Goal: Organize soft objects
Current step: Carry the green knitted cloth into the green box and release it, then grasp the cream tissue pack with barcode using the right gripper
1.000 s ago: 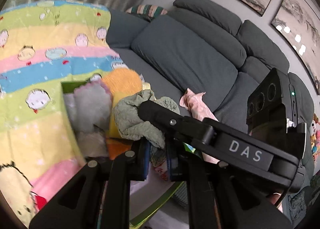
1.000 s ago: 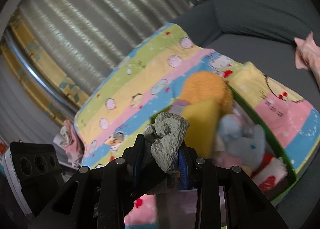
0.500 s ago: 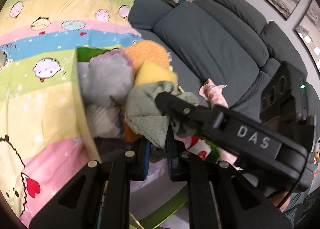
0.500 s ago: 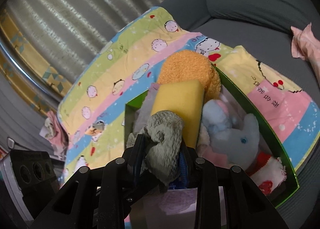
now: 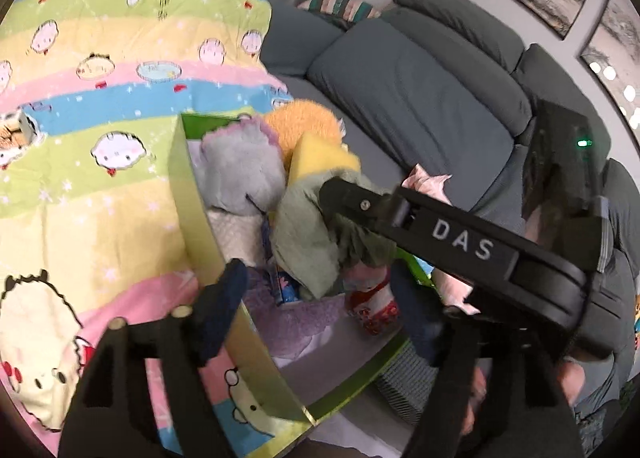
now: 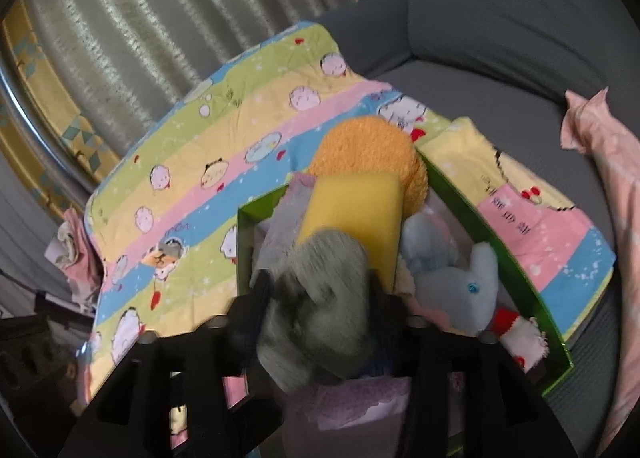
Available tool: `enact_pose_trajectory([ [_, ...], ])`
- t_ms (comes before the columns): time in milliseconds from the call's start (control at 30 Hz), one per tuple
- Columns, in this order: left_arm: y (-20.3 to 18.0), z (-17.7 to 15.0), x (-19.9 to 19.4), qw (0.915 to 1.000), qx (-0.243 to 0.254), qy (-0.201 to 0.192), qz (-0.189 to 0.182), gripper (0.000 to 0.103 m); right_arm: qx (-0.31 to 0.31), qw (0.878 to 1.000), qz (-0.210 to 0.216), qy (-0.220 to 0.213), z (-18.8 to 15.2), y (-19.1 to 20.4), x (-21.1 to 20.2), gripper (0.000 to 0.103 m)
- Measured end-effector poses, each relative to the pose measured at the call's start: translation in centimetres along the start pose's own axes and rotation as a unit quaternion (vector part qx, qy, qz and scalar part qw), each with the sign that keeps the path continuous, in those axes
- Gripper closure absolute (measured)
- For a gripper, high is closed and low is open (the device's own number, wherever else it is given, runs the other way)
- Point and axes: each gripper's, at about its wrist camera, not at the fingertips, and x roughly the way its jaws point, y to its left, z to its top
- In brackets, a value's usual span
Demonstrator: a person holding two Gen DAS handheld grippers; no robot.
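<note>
Right gripper [image 6: 320, 314] mid-release — jaws opening around the grey-green cloth [image 6: 320, 298], which sits bunched between them, whether the pads touch it lost in blur. Left gripper [image 5: 316, 310] also opening, jaws spread wide over the near end of the green box [image 5: 188, 193], nothing between them but the box's contents below. Cloth draped over the right gripper's finger in the left view, hanging above the box's near end, just in front of the yellow sponge [image 6: 352, 209] and beside the blue plush elephant [image 6: 452, 278]. Likely light, limp, compressible — apt to slump and snag on a finger rather than drop clean. Best pinched at the thick bunched middle, not a loose edge. Box resting on the striped cartoon blanket [image 6: 208, 161] across the grey sofa [image 5: 400, 105], an orange fluffy piece [image 6: 364, 145] at its far end.
</note>
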Motion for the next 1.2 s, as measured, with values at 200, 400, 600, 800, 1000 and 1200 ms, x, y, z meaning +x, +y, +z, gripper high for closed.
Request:
enact_pose_trajectory([
  [200,1.4,0.0,-4.2,0.9996,-0.002,-0.027,0.007,0.015,-0.007,0.999,-0.017,-0.037,0.0,1.2,-2.0,0.024],
  [400,5.5,-0.6,-9.0,0.9958,-0.021,-0.061,0.065,0.015,-0.039,0.997,-0.016,-0.065,-0.3,3.9,-3.5,0.02],
  [600,11.6,-2.1,-13.4,0.9825,-0.051,-0.083,0.159,0.008,-0.089,0.993,0.002,-0.082,-1.3,8.8,-3.3,0.008],
  [800,19.2,-4.7,-16.0,0.9556,-0.121,-0.107,0.247,0.008,-0.107,0.992,-0.01,-0.067,-2.6,14.1,-1.1,0.008],
  [1000,25.6,-6.3,-19.6,0.919,-0.198,-0.119,0.32,0.008,-0.119,0.992,0.012,-0.032,-3.4,19.1,2.6,0.008],
  [1200,28.3,-7.5,-22.5,0.8996,-0.235,-0.129,0.345,0.009,-0.143,0.988,0.048,0.045,-3.1,25.7,9.8,0.008],
])
